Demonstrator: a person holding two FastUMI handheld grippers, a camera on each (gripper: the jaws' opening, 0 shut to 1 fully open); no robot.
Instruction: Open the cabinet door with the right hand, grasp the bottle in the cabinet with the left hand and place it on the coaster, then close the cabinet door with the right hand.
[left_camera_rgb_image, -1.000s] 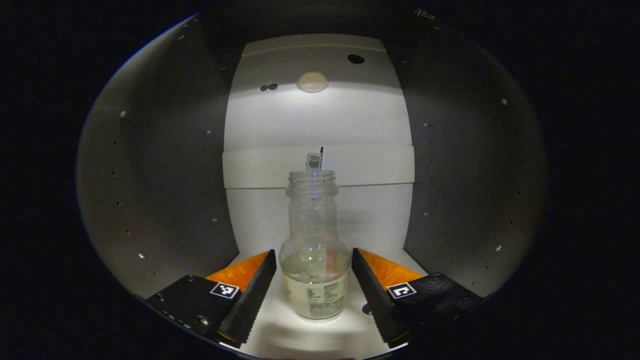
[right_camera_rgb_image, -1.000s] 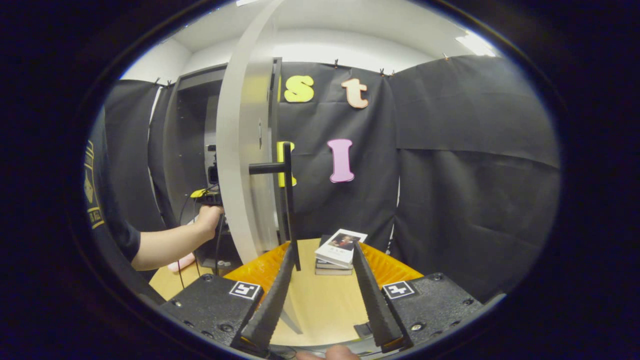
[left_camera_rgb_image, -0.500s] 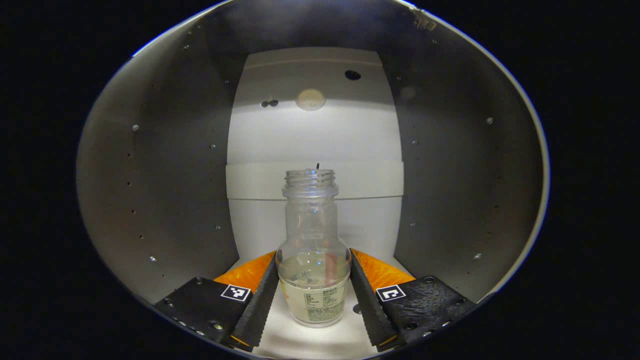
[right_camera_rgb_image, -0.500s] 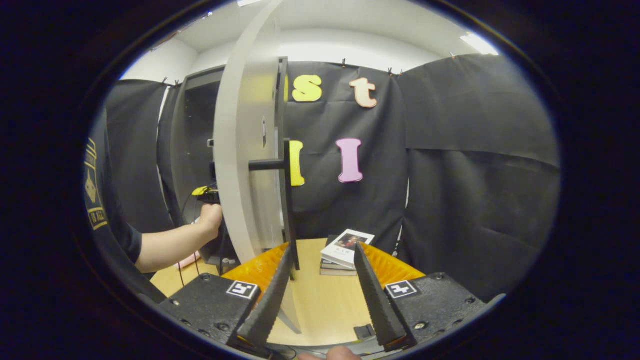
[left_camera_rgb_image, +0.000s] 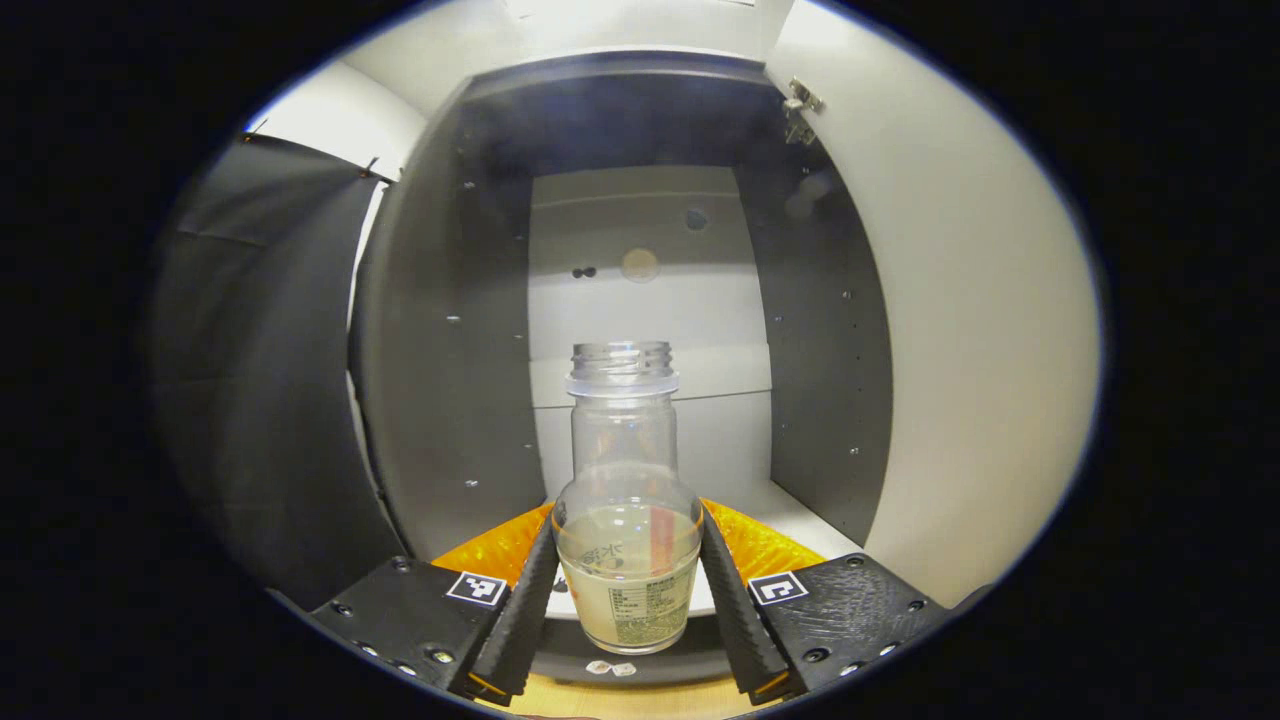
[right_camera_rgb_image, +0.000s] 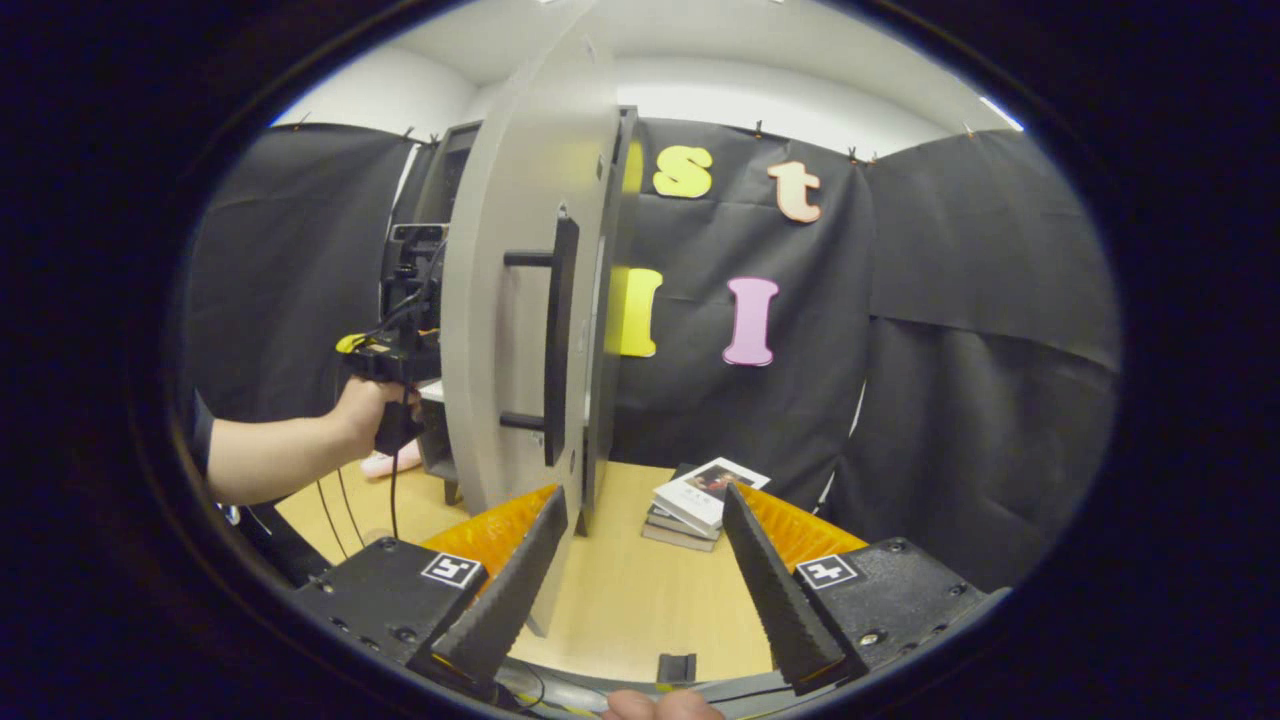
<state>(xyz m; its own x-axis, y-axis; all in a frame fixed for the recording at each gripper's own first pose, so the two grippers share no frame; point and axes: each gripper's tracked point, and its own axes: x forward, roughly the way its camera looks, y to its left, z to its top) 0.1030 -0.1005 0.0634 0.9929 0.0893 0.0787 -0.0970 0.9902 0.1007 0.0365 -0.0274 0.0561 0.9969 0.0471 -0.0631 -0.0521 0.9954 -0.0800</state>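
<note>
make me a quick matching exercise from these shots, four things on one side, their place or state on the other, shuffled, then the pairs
Things:
1. bottle
2. cabinet door
3. right tongs
4. stack of books

Places or states:
A. open, holding nothing
B. lying on the wooden table, by the black cloth wall
C. clamped between the left tongs, upright, no cap
D. swung open, its dark bar handle facing the right gripper view

Pairs: 1-C, 2-D, 3-A, 4-B
</note>
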